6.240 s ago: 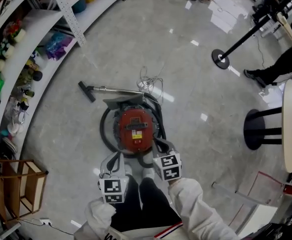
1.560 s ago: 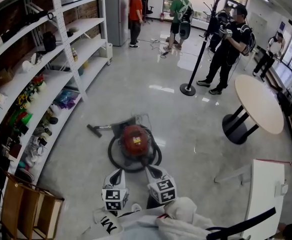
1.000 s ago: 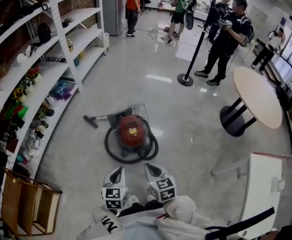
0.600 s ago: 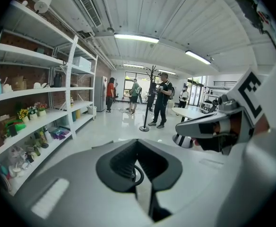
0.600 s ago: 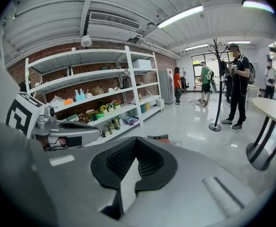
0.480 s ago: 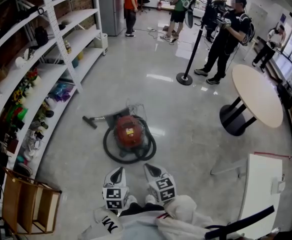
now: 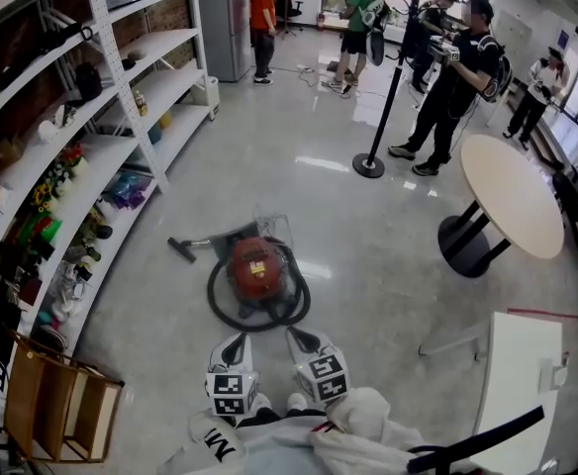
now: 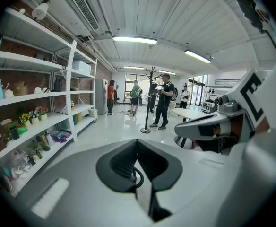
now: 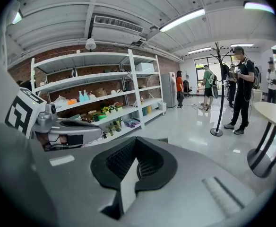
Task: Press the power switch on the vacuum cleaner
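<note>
The red vacuum cleaner sits on the grey floor, ringed by its black hose, with the wand and floor nozzle lying to its left. A white label shows on its top; the switch is too small to make out. My left gripper and right gripper hang side by side, well short of the vacuum, both shut and empty. In the left gripper view the left gripper points out level at the room, as does the right gripper in the right gripper view. The vacuum appears in neither gripper view.
White shelving full of small goods runs along the left. A wooden crate stands at the lower left. A round table, a black pole stand and a white panel are to the right. Several people stand at the back.
Six seconds ago both grippers were low, right at the vacuum's near side. They have since drawn back and up, and the view has lifted. Over the last second almost nothing moved.
</note>
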A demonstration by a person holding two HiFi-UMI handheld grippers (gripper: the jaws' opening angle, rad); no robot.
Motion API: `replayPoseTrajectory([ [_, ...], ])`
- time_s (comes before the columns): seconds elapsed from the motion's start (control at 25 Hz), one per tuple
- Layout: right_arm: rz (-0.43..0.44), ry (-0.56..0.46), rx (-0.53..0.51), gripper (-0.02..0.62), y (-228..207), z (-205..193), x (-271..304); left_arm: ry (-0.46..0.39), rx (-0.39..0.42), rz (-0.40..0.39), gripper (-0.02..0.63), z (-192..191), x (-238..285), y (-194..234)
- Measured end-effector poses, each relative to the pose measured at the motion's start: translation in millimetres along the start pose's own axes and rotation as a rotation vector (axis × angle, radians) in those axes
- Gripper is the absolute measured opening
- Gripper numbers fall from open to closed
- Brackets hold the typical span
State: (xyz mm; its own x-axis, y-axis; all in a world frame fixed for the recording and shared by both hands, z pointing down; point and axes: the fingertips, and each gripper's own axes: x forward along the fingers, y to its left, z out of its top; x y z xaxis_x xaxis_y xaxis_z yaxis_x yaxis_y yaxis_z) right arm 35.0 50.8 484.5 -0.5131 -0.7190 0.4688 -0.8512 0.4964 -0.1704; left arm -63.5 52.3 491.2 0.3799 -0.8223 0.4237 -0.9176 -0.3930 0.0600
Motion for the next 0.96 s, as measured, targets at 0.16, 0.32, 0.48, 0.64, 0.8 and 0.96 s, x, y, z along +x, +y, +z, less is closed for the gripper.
replayPoseTrajectory([
  [0.16,0.02,-0.026,-0.015,-0.002,1,10,0,-0.016,0.012,0.006,0.0,9,2,-1],
  [0.32,0.023,-0.029,-0.012,0.0,0,14,-3,-0.026,0.016,0.006,0.0,16,2,-4],
  [0.48,0.004,-0.034,-0.008,-0.002,-7,14,-3,-0.025,0.021,0.003,0.0,16,4,-7],
  [0.64,0.006,-0.035,-0.013,-0.001,-8,9,-2,-0.023,0.023,0.007,0.0,14,5,-7],
  [0.8,0.005,-0.024,-0.012,-0.001,-8,7,-2,-0.02,0.018,0.005,0.0,13,5,-8],
  [0.96,-0.004,-0.015,-0.023,0.0,-12,1,0,-0.005,0.013,0.004,0.0,8,5,-8],
])
